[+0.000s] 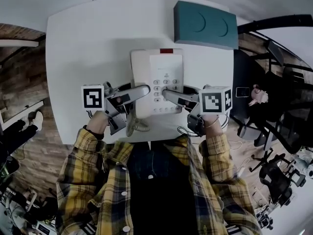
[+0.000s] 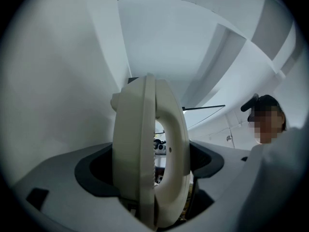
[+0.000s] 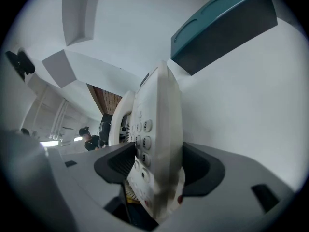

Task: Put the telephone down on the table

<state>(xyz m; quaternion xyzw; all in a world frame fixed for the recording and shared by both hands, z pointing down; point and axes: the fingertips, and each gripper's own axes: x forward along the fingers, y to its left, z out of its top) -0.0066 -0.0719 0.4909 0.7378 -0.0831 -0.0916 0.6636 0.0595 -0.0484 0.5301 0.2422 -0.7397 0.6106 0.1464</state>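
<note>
A white desk telephone (image 1: 157, 77) with grey keys and its handset on the left is held between my two grippers over the white table (image 1: 83, 43). My left gripper (image 1: 143, 90) is shut on the handset side of the telephone (image 2: 149, 153). My right gripper (image 1: 168, 93) is shut on its keypad side, where the telephone (image 3: 157, 139) shows edge-on between the dark pads (image 3: 116, 166). In the right gripper view a gap shows between the telephone's underside and the table (image 3: 251, 105). The coiled cord (image 1: 133, 127) hangs at the table's near edge.
A teal box (image 1: 205, 24) lies at the table's far right corner, also the teal box (image 3: 222, 25) in the right gripper view. Office chairs (image 1: 274, 175) and a wooden floor (image 1: 19, 77) surround the table. A person (image 2: 265, 124) stands off to the side.
</note>
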